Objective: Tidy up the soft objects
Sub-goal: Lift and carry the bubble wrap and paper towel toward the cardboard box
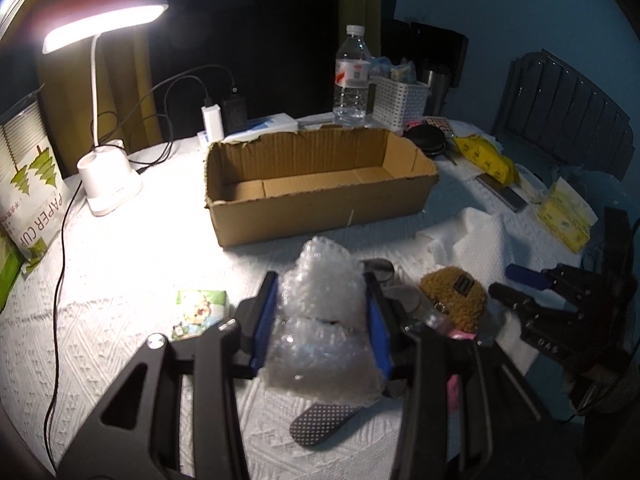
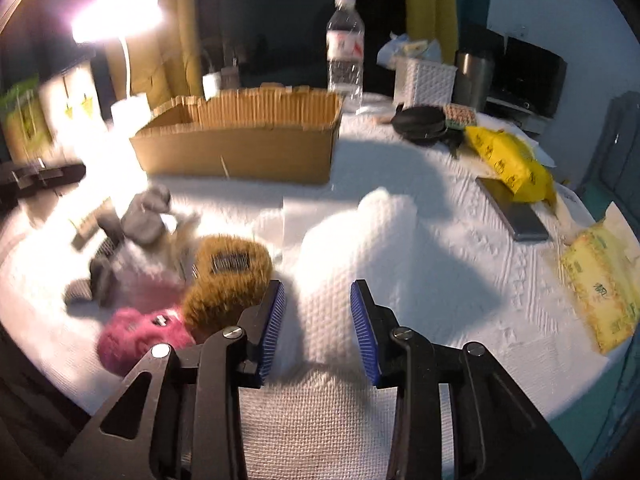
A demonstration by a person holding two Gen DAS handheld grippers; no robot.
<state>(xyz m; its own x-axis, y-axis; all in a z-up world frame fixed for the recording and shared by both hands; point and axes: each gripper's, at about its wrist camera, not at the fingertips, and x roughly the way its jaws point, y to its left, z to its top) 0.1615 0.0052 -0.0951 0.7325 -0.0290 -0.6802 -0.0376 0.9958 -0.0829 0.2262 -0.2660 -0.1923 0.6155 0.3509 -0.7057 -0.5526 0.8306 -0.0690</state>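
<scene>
My left gripper [image 1: 320, 280] is shut on a wad of clear bubble wrap [image 1: 316, 320], held above the white tablecloth in front of the open cardboard box [image 1: 320, 216]. The box looks empty inside. My right gripper [image 2: 317, 286] straddles a crumpled white paper towel [image 2: 360, 236]. The mound fills the gap between the blue pads [image 2: 274, 328], but I see no squeeze on it. Left of it lie a brown fuzzy slipper [image 2: 228, 276], a pink fuzzy one [image 2: 140, 336] and a grey soft lump [image 2: 146, 216]. The left wrist view shows the right gripper [image 1: 516, 286] beside the brown slipper [image 1: 454, 296].
A grey dotted insole [image 1: 320, 420] lies under the bubble wrap, a small green packet [image 1: 200, 312] to its left. A lit desk lamp [image 1: 108, 184], a water bottle [image 1: 352, 80] and a white basket [image 1: 400, 100] stand around the box. A yellow pack [image 2: 508, 164], a phone [image 2: 516, 212] and tissues [image 2: 600, 292] lie on the right.
</scene>
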